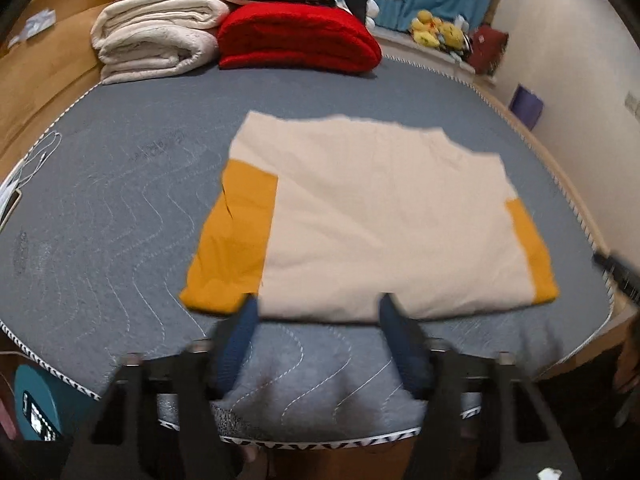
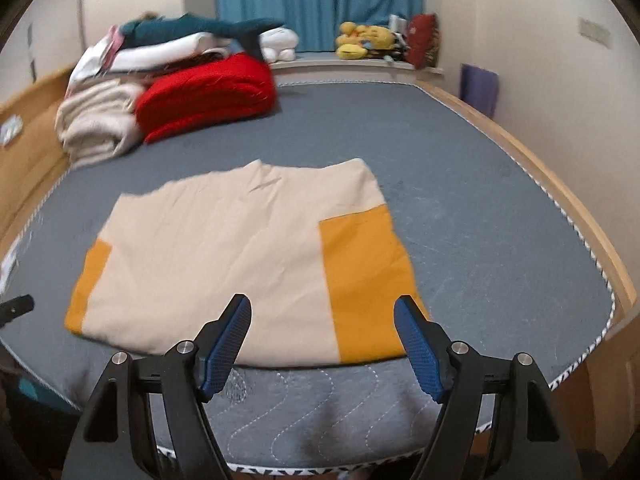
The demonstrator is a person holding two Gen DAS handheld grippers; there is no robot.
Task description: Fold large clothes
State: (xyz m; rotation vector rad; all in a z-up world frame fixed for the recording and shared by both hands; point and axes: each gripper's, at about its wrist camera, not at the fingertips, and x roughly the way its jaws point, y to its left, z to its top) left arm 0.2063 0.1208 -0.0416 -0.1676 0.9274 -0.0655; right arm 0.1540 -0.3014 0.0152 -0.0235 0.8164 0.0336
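Jaws of both the left gripper (image 1: 316,306) and right gripper (image 2: 322,308) stand apart and empty above the near edge of the folded garment (image 1: 372,220), lying crosswise on the bed (image 1: 120,200) ahead.

Folded cream-and-mustard garment (image 1: 360,216) flat on mattress (image 1: 120,200)

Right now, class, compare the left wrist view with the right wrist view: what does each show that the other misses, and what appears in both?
Only the left wrist view shows the white cable at the mattress edge and the teal stool. Only the right wrist view shows the open right tongs up close. Both show the cream and orange garment lying folded on the grey mattress, the red blanket, and the blue curtain.
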